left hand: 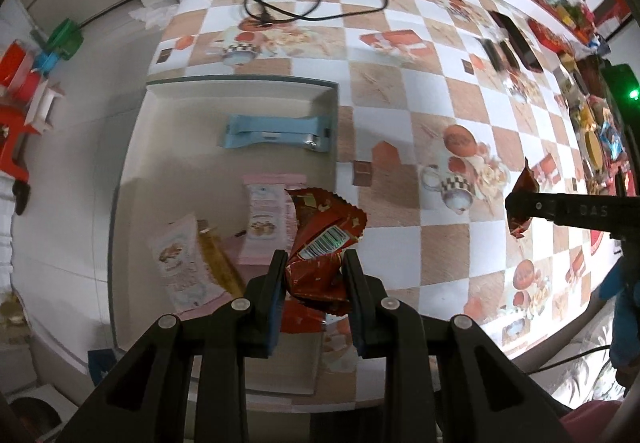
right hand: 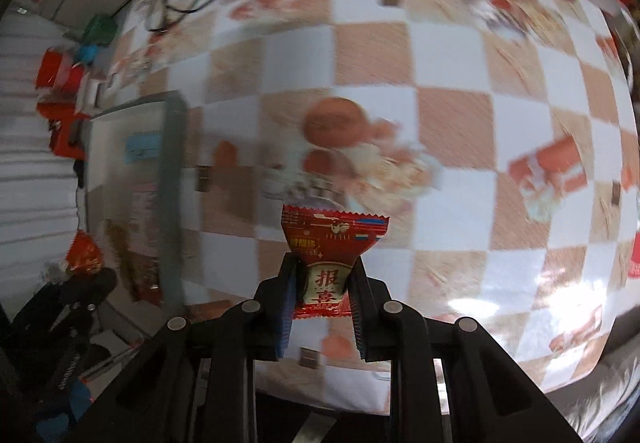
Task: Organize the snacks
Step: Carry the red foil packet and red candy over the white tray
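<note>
Both tools pinching — left gripper [left hand: 314,263] on crinkled red foil snack packet [left hand: 324,239], right gripper [right hand: 323,275] on small red candy wrapper [right hand: 334,239] — best released low inside shallow white tray [left hand: 240,91].

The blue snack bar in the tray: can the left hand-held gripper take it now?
Probably not yet. The left hand-held gripper is shut on a red snack packet, so it must drop that first. The blue snack bar lies uncovered in the tray.

Checkered tablecloth [left hand: 400,91] over table; pale tiled floor [left hand: 104,55]; possibly red stool [left hand: 14,147] left.
</note>
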The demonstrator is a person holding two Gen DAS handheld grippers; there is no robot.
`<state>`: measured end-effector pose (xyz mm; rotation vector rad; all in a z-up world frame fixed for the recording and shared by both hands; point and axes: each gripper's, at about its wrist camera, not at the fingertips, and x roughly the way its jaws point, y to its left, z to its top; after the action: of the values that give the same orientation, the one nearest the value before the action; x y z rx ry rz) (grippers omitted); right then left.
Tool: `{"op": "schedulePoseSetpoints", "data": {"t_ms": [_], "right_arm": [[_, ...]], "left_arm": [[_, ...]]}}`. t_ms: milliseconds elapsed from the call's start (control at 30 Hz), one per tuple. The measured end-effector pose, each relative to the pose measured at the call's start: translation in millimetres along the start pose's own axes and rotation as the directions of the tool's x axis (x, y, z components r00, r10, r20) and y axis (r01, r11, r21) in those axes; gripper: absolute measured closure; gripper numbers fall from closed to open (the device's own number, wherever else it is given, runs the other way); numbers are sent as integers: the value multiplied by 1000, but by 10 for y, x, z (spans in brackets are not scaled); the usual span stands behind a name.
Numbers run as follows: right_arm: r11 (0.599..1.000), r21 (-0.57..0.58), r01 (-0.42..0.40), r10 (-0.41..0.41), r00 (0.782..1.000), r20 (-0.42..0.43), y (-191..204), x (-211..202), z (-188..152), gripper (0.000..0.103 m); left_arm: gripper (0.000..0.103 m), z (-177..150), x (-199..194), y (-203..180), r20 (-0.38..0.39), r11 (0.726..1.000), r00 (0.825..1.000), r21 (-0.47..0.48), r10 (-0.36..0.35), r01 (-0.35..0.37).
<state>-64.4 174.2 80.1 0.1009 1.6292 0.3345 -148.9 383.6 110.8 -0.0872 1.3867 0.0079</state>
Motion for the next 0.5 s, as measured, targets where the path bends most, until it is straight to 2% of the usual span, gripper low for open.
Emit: {"op": "schedulePoseSetpoints", "data": {"t_ms": [33, 500], "right_arm": [[1000, -12, -3, 3, 1000, 2, -50, -35, -28, 77], [988, -156, 0, 0, 1000, 3, 812, 1, 102, 77]], "left_arm": [[73, -1, -6, 37, 3, 1000, 1000, -7, 1, -1], [73, -7, -25, 467, 27, 996, 1000, -88, 6, -3]]}}
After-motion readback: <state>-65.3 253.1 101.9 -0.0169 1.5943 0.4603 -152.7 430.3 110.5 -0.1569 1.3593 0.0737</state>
